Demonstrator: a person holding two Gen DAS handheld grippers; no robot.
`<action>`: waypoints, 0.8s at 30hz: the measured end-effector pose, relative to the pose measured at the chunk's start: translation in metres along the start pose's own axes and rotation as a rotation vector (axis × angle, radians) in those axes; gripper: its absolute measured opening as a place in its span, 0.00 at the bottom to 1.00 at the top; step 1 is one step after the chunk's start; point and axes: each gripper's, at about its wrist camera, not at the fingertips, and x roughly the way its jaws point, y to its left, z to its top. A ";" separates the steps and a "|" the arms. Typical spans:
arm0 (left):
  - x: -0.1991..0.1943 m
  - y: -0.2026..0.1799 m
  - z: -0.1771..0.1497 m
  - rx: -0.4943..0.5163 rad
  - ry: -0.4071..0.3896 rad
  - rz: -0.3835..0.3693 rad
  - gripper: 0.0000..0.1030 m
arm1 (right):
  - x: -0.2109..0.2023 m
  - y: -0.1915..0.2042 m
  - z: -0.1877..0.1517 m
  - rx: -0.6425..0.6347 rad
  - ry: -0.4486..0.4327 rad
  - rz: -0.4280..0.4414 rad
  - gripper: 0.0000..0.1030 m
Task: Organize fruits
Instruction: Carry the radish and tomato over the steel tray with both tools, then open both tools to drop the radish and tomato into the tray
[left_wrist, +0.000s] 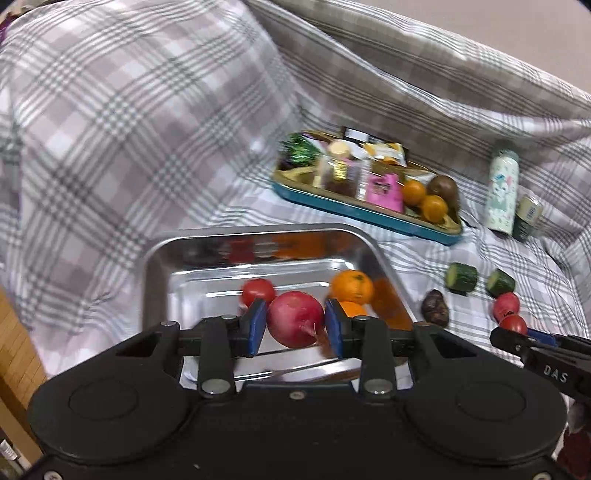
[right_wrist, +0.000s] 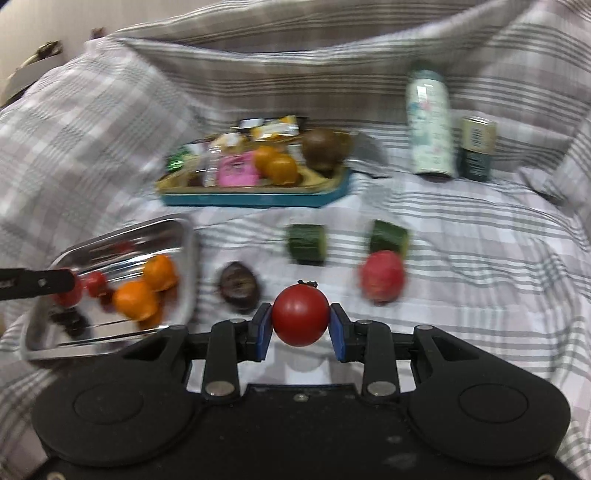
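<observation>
A checked cloth (left_wrist: 147, 129) covers the whole surface and rises in folds behind; its far edge is cut off in both views. On it sits a steel tray (left_wrist: 162, 258), near side hidden behind the left gripper body. Behind it and to the right lies a teal tray (left_wrist: 369, 216) crowded with packets — labels too blurred to read — plus two oranges and a brown fruit at its right end. A pale bottle (right_wrist: 430, 125) and a small can (right_wrist: 476, 147) stand to the right of it, both smeared by motion.

The left gripper (left_wrist: 295, 326) is over the steel tray, its blue pads closed against a red radish (left_wrist: 295, 319). Inside the tray: a small tomato (left_wrist: 258, 291) and two oranges, the nearer one largely hidden behind the right pad.

The right gripper (right_wrist: 301, 325) clamps a red tomato (right_wrist: 301, 319) between its pads, above the cloth and just right of the steel tray. On the cloth beyond it lie two cucumber pieces (right_wrist: 306, 243), a pink-red fruit (right_wrist: 382, 277) — too blurred to identify — and a dark wrinkled lump (right_wrist: 239, 287).
</observation>
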 end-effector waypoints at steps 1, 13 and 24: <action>-0.001 0.006 0.001 -0.011 -0.004 0.006 0.42 | 0.000 0.007 0.001 -0.012 0.000 0.014 0.33; 0.006 0.053 0.020 -0.086 -0.010 0.058 0.42 | 0.022 0.082 0.032 -0.106 0.024 0.159 0.33; 0.034 0.070 0.030 -0.121 0.030 0.070 0.42 | 0.049 0.130 0.034 -0.165 0.091 0.212 0.33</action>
